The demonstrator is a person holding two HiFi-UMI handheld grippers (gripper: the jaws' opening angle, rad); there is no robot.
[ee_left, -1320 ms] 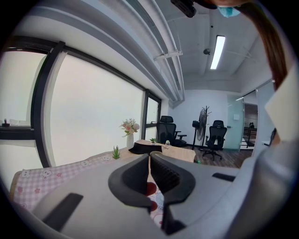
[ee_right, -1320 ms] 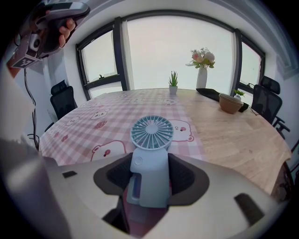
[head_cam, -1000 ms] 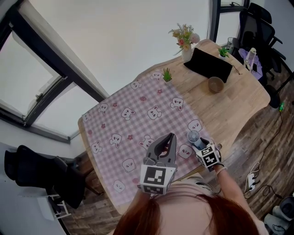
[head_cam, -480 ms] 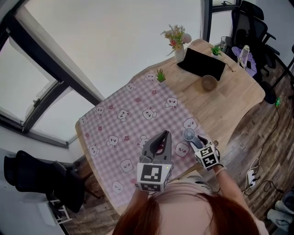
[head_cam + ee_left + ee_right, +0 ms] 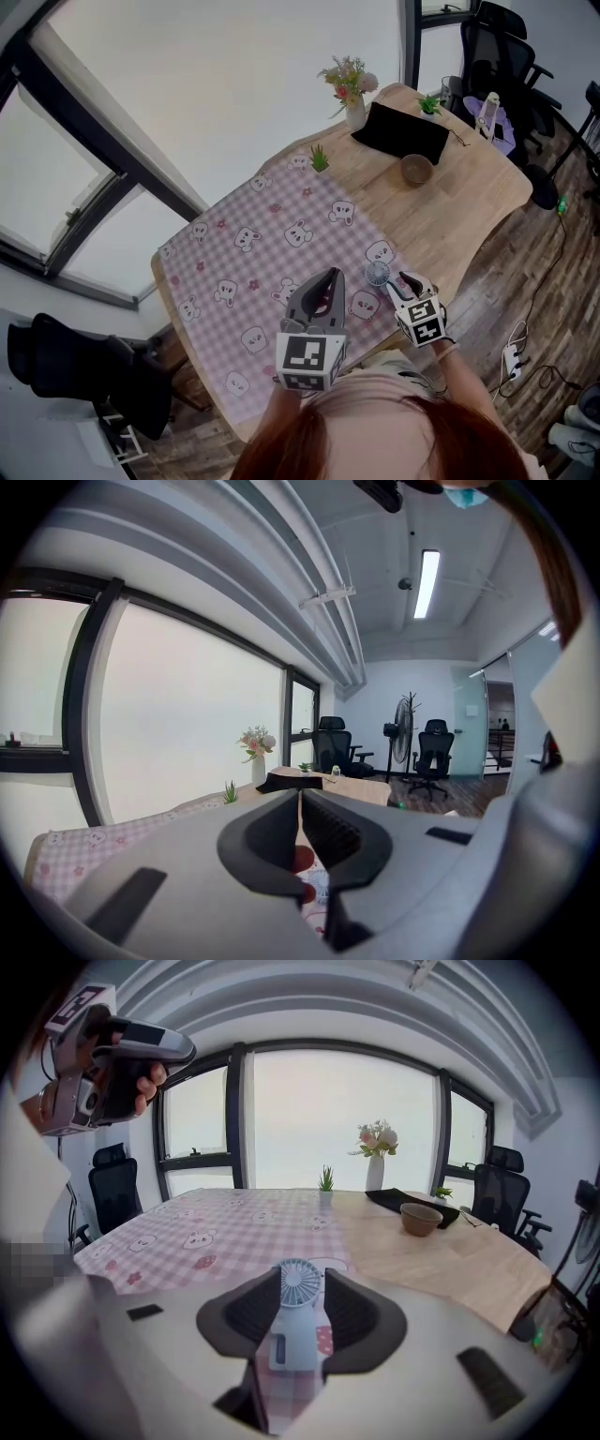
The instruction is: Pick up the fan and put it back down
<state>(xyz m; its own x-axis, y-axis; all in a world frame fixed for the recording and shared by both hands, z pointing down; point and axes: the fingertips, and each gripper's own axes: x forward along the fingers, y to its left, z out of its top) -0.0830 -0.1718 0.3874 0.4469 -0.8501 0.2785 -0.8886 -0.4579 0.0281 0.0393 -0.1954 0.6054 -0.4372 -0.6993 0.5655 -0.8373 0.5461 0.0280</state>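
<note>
The right gripper (image 5: 300, 1277) is grasping the little fan (image 5: 296, 1321). Its jaws have just been closing, and now the fan sits between them with a pad pressed on each side. The fan's long shape runs the same way the gripper points: the round head with the blades is out at the front, and the handle goes back toward the hand. It looks lifted off the table (image 5: 469, 206), though how high is hard to tell. The spot to put it back lies straight below, near the person's edge of the table, about where the pink checked cloth (image 5: 253, 262) with the bunny pictures meets the bare wood. So I think the next move is to go down slowly and keep the fan flat, so it lies down and does not tip onto its round head. The right hand does the job, since it is the one that has the fan. The left gripper (image 5: 300, 799) is clenched with nothing in it. It is held up off to the left side, apart from the fan, so it is not in the way. The other things are well away at the far end of the table: a brown bowl (image 5: 416, 170), a dark flat mat (image 5: 398, 133), a vase of flowers (image 5: 349, 89) and a small green plant (image 5: 320, 157). Nothing stands under the fan.
</note>
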